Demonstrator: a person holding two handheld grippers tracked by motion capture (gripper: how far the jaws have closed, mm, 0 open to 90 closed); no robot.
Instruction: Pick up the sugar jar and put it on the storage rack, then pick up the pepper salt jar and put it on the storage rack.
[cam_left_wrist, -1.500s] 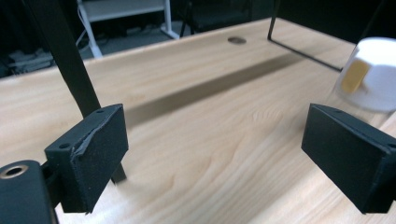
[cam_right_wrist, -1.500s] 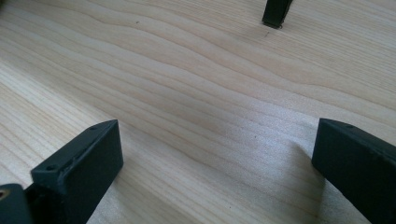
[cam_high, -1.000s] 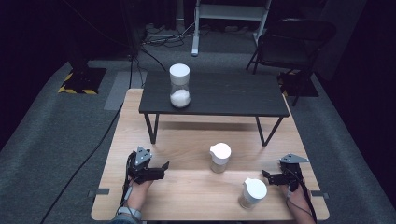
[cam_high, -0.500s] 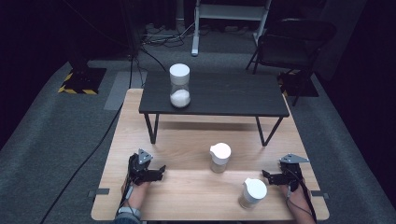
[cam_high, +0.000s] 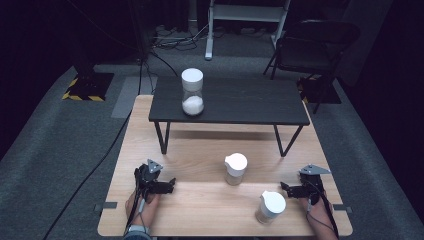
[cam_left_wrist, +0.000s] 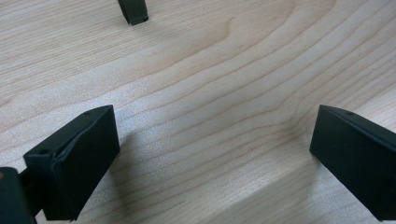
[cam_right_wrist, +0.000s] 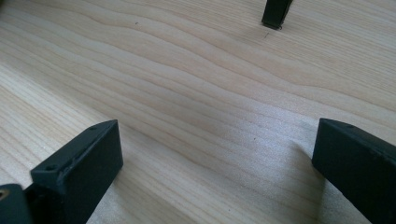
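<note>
2 white-lidded jars between left claw and right claw, both released, neither touching.

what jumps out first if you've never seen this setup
A white-capped jar half full of white powder stands on the left end of a small black table, which sits on the far part of the wooden table. Nearer, two white-lidded jars stand between the open left gripper, its jaws just widened, and right gripper.

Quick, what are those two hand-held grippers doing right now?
Left hand-held gripper: open, jaws have just been opening, nothing between them.
Right hand-held gripper: open, empty.
</note>
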